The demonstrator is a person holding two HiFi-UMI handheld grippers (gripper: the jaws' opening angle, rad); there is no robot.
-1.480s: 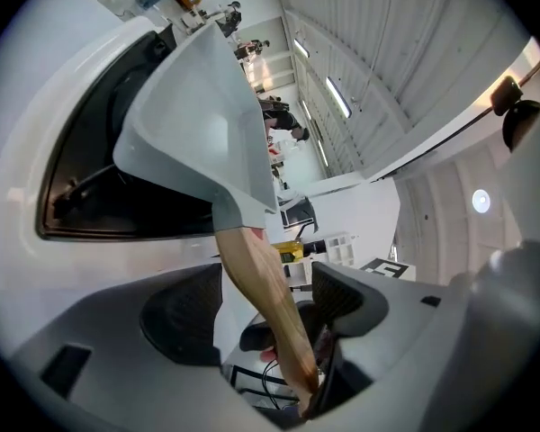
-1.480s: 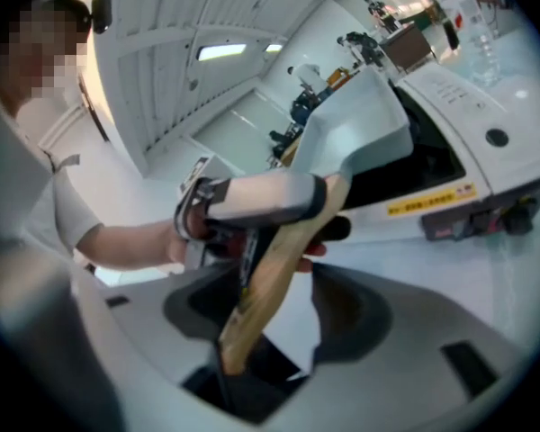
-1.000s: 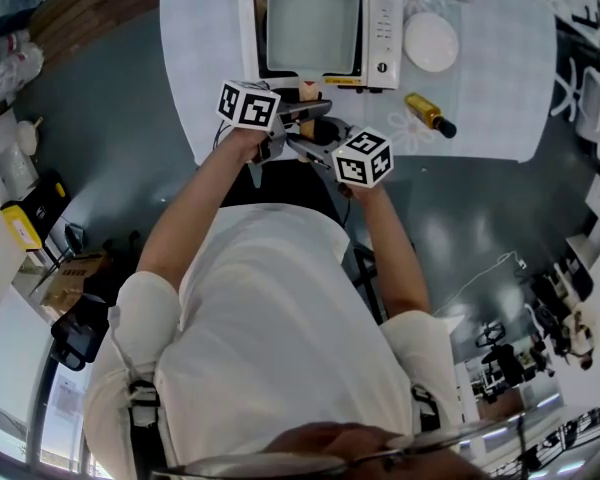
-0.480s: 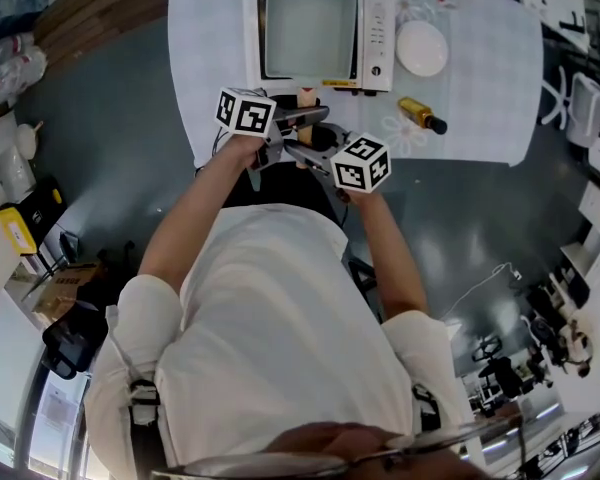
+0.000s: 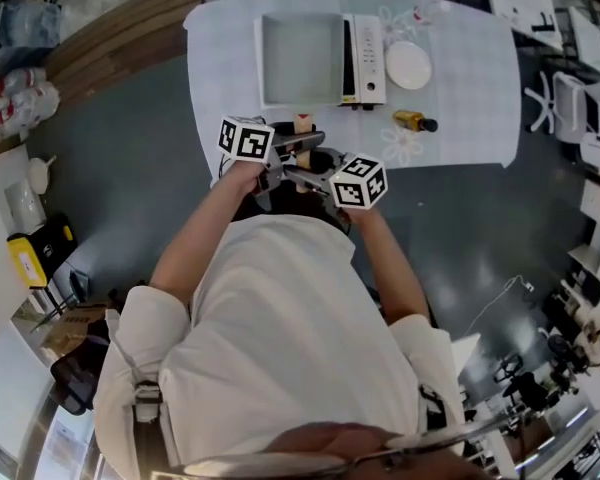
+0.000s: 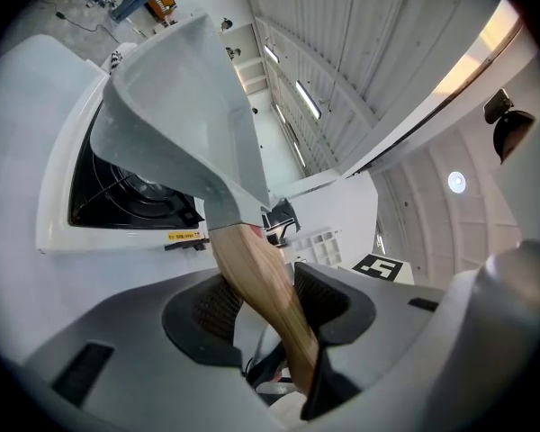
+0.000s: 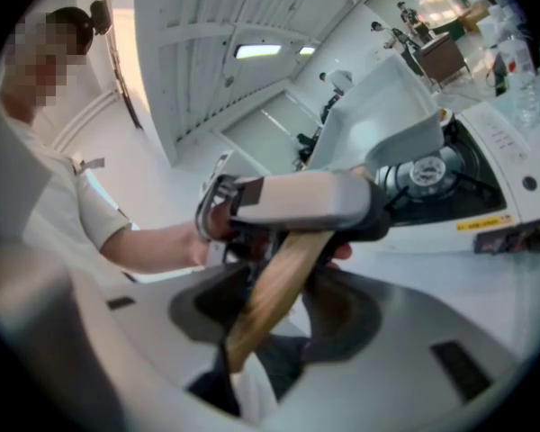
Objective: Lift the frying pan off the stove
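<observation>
My left gripper (image 6: 274, 306) and right gripper (image 7: 283, 302), jaws clamped on the wooden handle (image 6: 252, 259), hold the frying pan (image 6: 180, 106) above the stove (image 6: 58, 201). Best raised level, together.

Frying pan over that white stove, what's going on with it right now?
A person holds the grey square frying pan by its light wooden handle, with both the left gripper and the right gripper clamped on it. The pan hangs tilted above the white tabletop stove, clear of its black burner.
</observation>
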